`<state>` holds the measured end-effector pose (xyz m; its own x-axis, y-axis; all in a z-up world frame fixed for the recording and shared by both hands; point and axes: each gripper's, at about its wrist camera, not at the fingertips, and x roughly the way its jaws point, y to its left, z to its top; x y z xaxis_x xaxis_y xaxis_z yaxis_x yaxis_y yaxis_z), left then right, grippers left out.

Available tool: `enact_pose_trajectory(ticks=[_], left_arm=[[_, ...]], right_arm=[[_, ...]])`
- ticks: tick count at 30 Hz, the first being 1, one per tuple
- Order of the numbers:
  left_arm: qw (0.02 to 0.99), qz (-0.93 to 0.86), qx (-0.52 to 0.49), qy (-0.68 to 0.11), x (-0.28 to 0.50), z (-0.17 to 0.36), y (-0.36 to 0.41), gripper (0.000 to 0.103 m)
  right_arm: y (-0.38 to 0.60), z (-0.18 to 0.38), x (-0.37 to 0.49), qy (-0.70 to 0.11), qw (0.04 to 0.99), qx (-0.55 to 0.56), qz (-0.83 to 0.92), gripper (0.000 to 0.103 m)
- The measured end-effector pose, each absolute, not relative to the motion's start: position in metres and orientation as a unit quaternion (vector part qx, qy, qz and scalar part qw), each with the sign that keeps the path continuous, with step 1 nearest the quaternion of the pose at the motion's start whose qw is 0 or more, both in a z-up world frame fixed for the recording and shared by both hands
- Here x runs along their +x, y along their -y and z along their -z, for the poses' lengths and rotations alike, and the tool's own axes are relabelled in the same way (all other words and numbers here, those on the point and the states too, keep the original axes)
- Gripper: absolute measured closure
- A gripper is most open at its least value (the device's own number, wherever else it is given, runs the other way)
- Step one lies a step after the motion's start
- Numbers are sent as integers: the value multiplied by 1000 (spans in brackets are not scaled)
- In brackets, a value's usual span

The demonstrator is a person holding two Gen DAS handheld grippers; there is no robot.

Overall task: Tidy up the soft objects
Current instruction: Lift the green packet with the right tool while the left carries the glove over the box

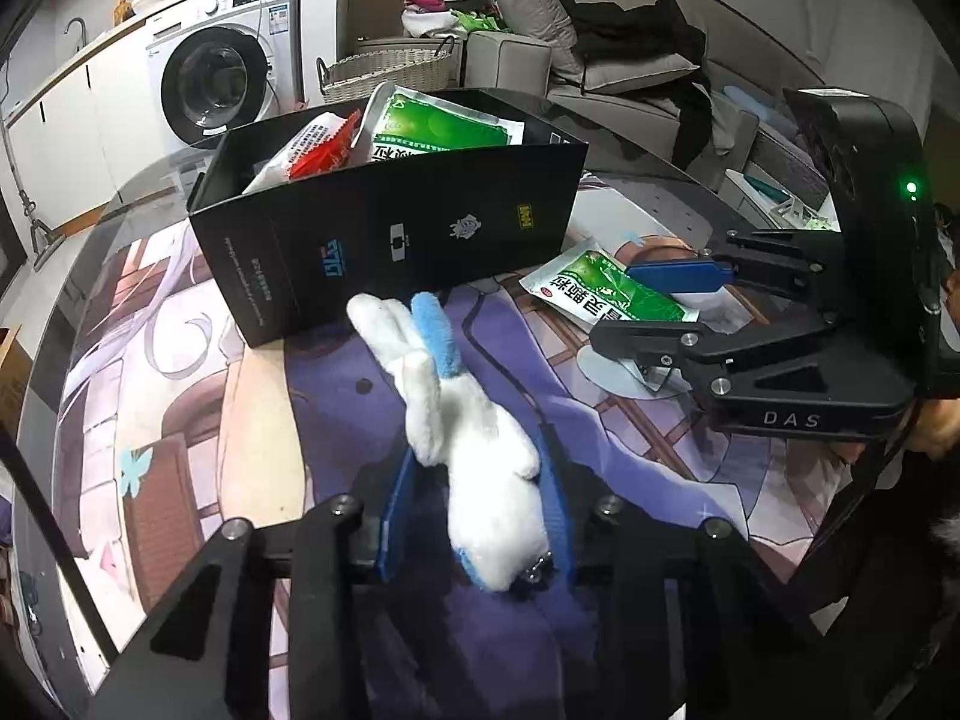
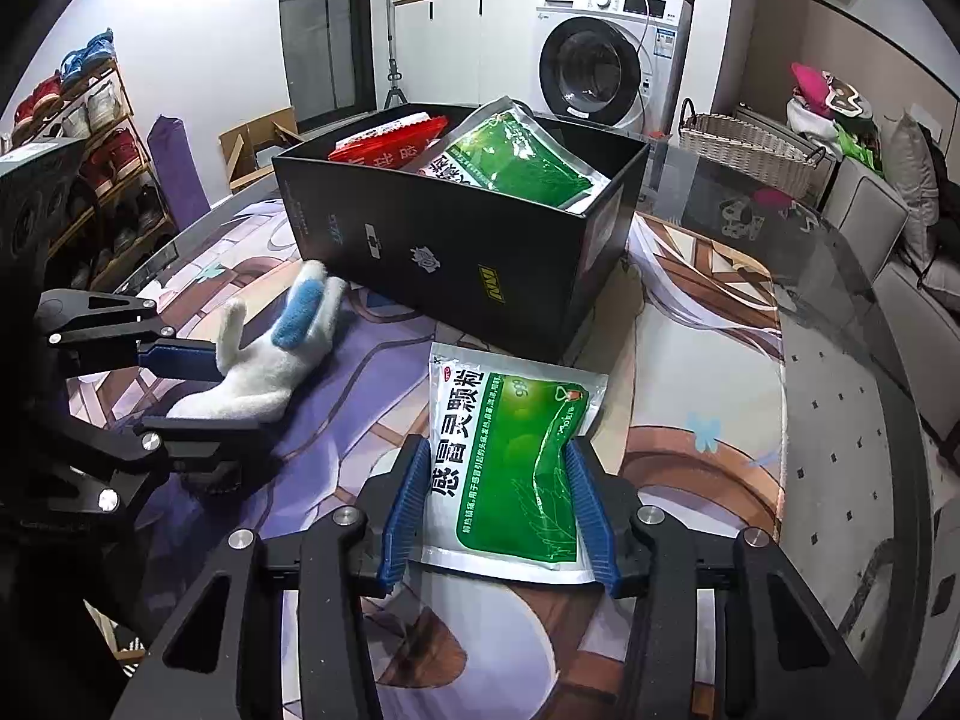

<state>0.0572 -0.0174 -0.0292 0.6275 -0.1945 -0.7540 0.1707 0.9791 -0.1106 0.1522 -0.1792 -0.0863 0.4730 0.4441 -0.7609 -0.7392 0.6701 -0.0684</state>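
Left wrist view: left hand-held gripper (image 1: 480,498) closed around white-and-blue plush (image 1: 462,420), which lies on the table (image 1: 252,396) mat, ears toward the box (image 1: 390,240).
Right wrist view: right hand-held gripper (image 2: 501,498) with blue pads against both long edges of green sachet (image 2: 510,456), flat on the mat just before the box.
Box: black, open-topped, upright, at mid-table; holds a second green sachet (image 2: 516,162) and a red-and-white packet (image 2: 390,144), both leaning above the rim.
In the way: box's front wall stands between both held items and its opening.
Surroundings: washer (image 2: 600,72), wicker basket (image 2: 744,156), shoe rack (image 2: 90,138), sofa with clothes (image 1: 630,60).
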Motion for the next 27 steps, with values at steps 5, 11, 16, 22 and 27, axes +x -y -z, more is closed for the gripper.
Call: enact_pose_trajectory(ticks=[5,11,16,22,27], left_arm=[[906,96,-14,-412,58,29,18,71],[911,93,-16,-402,59,24,17,73],[916,97,-20,-390,56,17,16,73],[923,100,-23,-370,50,4,14,73],[930,100,-26,-353,45,-12,14,73]], right_arm=[[178,85,148,-367,836,-200,-356,59],[176,80,140,-357,836,-201,-364,60],[178,73,133,-347,838,-200,-370,60],[185,59,127,-335,845,-191,-372,60],[194,36,118,-312,854,-175,-377,60]])
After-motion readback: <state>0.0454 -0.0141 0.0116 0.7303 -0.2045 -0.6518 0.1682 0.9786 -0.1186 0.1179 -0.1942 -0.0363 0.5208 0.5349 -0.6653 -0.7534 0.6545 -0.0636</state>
